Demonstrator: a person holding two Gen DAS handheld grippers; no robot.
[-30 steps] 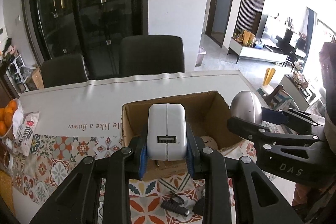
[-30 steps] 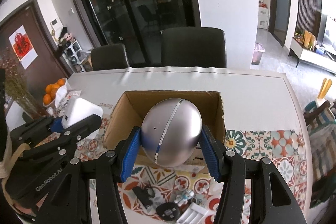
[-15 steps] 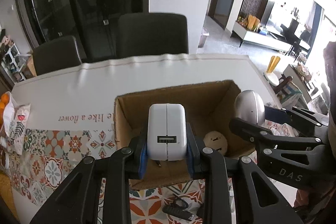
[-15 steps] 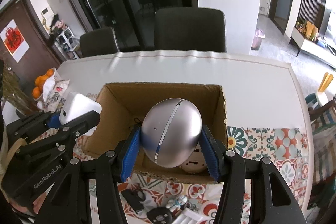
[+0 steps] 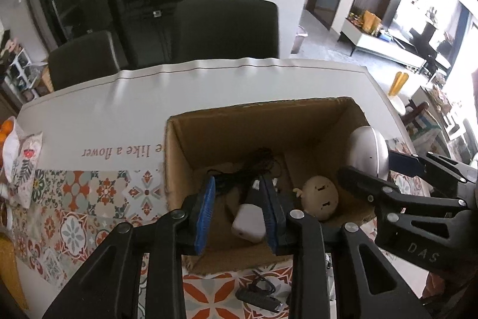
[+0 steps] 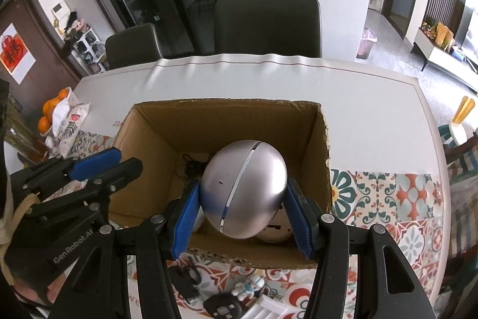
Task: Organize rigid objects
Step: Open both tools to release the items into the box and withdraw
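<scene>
Your left gripper (image 5: 237, 211) hangs over the brown cardboard box (image 5: 191, 151). Its blue pads are spread apart and hold nothing. The white charger (image 5: 248, 221) lies on the floor of the box, down between the two pads and close to the right one. A black cord (image 5: 254, 166) sits in a tangle behind it. A round tan toy head (image 5: 319, 198) rests in the box too, just to the right of the charger.

Your right gripper (image 6: 242, 214) squeezes the shiny silver egg-shaped thing (image 6: 243, 189) tight between its blue pads. You hold the silver thing over the open box, near the front wall on the right side. It does not touch the bottom as far as you can see.

The box stands on a table (image 6: 373, 97) with a white cloth and a flower-tile mat (image 6: 397, 193). Small black gadgets (image 6: 222, 305) and a little toy figure (image 6: 248, 287) lie on the mat in front of the box. A bag of oranges (image 6: 52, 115) sits at the left edge.
</scene>
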